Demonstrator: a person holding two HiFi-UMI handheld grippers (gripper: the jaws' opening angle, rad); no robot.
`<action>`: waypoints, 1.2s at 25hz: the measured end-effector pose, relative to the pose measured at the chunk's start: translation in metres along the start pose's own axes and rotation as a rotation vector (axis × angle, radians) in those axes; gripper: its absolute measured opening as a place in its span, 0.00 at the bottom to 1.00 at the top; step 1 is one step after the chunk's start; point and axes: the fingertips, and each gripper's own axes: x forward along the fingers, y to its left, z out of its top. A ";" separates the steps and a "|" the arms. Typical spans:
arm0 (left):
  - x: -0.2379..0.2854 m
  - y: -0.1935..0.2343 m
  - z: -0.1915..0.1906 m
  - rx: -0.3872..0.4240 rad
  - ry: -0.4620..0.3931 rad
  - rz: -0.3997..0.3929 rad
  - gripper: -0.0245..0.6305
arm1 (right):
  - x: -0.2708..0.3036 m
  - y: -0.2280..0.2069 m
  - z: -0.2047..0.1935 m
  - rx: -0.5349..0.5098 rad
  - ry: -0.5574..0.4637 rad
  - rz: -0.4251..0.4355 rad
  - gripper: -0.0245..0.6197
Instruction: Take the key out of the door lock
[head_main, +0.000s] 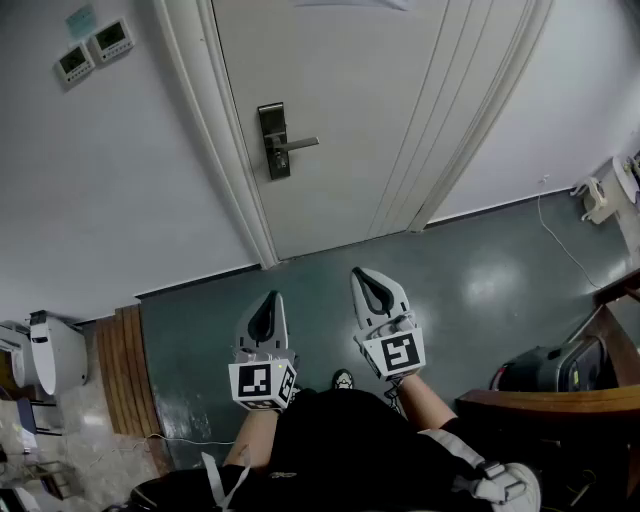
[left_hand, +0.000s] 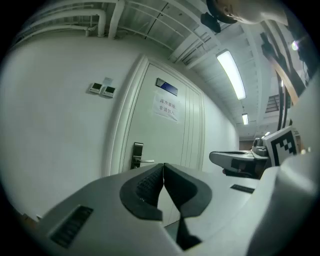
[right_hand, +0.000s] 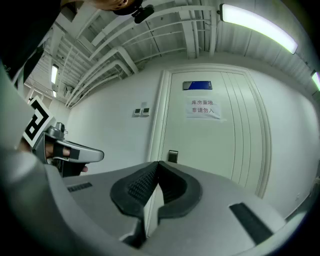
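Observation:
A white door (head_main: 350, 110) stands shut ahead, with a dark lock plate (head_main: 273, 140) and a silver lever handle (head_main: 298, 145). The key is too small to make out. The lock plate (left_hand: 136, 155) also shows in the left gripper view, and its top (right_hand: 173, 155) peeks above the jaws in the right gripper view. My left gripper (head_main: 269, 306) and right gripper (head_main: 371, 282) are held side by side well short of the door, over the green floor. Both are shut with nothing between the pads.
Two small wall controllers (head_main: 93, 50) hang left of the door frame. A paper notice (right_hand: 202, 108) is stuck on the door. A wooden chair arm (head_main: 560, 398) and a dark bag (head_main: 545, 368) stand at the right. A white appliance (head_main: 45, 352) sits at the left.

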 end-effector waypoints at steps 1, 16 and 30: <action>-0.001 0.000 -0.002 -0.006 0.006 -0.002 0.07 | 0.000 0.002 -0.001 -0.004 0.001 0.004 0.05; -0.017 0.021 -0.022 -0.017 0.048 0.013 0.07 | 0.016 0.048 -0.030 0.340 0.023 0.161 0.21; -0.039 0.059 -0.038 -0.065 0.081 0.015 0.07 | 0.032 0.077 -0.057 0.540 0.051 0.153 0.41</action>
